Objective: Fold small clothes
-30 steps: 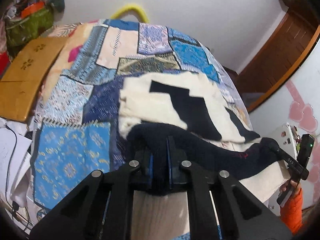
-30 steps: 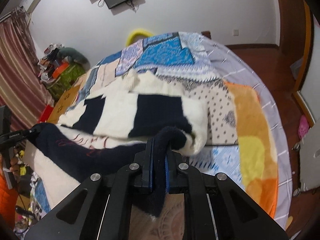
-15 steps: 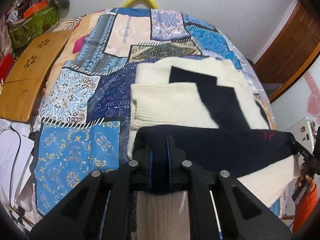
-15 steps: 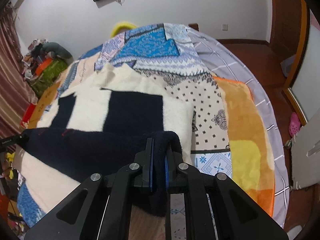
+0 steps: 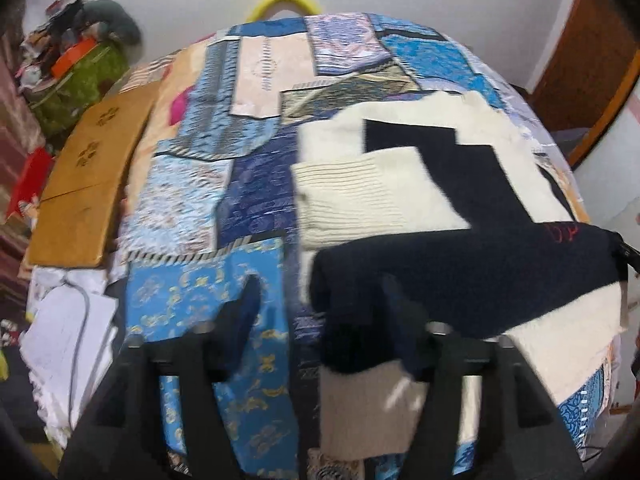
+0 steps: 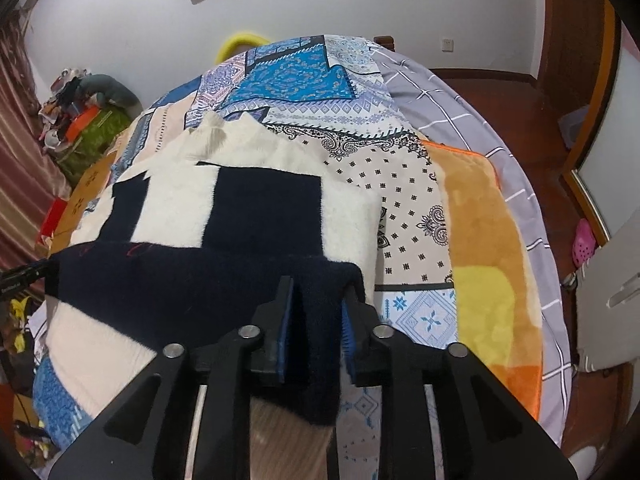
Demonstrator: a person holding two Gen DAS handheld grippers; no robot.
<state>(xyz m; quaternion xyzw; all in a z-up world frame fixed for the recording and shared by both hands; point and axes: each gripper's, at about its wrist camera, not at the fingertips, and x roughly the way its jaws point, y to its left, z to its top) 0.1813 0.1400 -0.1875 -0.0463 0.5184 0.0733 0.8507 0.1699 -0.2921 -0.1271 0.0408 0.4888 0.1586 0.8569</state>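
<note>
A cream and navy knitted sweater (image 5: 360,196) (image 6: 256,208) lies on the patchwork bedspread (image 5: 192,200). Its navy lower band (image 5: 460,272) (image 6: 180,280) is folded up over the body. My left gripper (image 5: 322,304) is blurred and its jaws are opening wide. The band's left corner lies loose between them, close to the right finger. My right gripper (image 6: 318,320) is also opening, and the band's right corner sits between its blue pads (image 6: 286,328) with a little slack. Each gripper's tip shows at the other view's edge.
A wooden board (image 5: 88,184), a green bag (image 5: 80,84) and loose papers (image 5: 68,340) lie left of the bed. An orange blanket (image 6: 480,260) and grey checked sheet (image 6: 460,92) cover the right side. Wooden floor (image 6: 500,92) and a door (image 5: 592,52) lie beyond.
Both grippers sank with the navy band, which came down flat over the sweater. Both then parted their jaws off the band's corners, the left one much wider.
</note>
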